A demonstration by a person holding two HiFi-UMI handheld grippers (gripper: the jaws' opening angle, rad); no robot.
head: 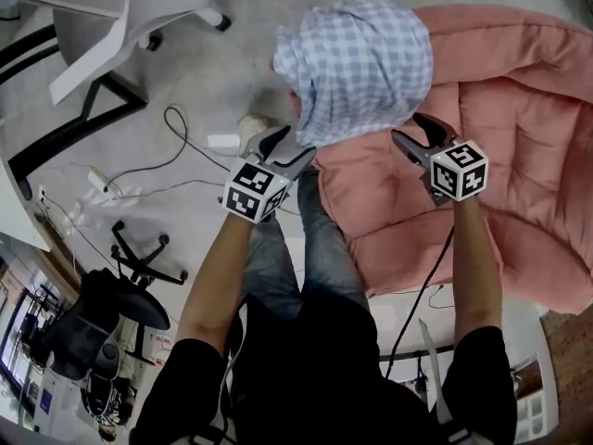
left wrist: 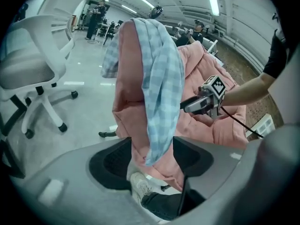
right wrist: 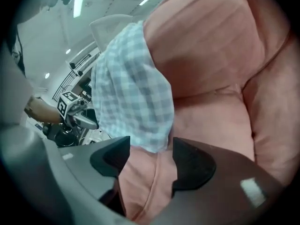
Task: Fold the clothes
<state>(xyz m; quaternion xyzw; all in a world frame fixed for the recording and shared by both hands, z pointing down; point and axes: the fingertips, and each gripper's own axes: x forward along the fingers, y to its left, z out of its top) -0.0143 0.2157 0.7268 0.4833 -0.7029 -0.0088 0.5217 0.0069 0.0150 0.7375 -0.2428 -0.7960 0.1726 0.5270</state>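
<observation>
Blue-checked garment [head: 357, 63] is seen draped over a corner of the pink quilted sofa [head: 519, 137], with its hem hanging loose. Left gripper [head: 283, 148] and right gripper [head: 410, 130] are held at that hem. Both pairs of jaws are spread apart, and no cloth is clamped.

The checked cloth [head: 357, 63] at the far side is thin woven fabric, soft and matt, draped over a pink padded cover [head: 519, 109] whose quilted fabric looks smooth with a faint sheen. The left gripper [head: 289, 146] and the right gripper [head: 415, 130] have smooth grey plastic bodies, with matt black pads [left wrist: 112, 165] that look finely textured, like rubber. To the left, the grey floor [head: 213, 63] is hard, smooth and slightly glossy, and the chair [head: 139, 12] on it is white plastic.
</observation>
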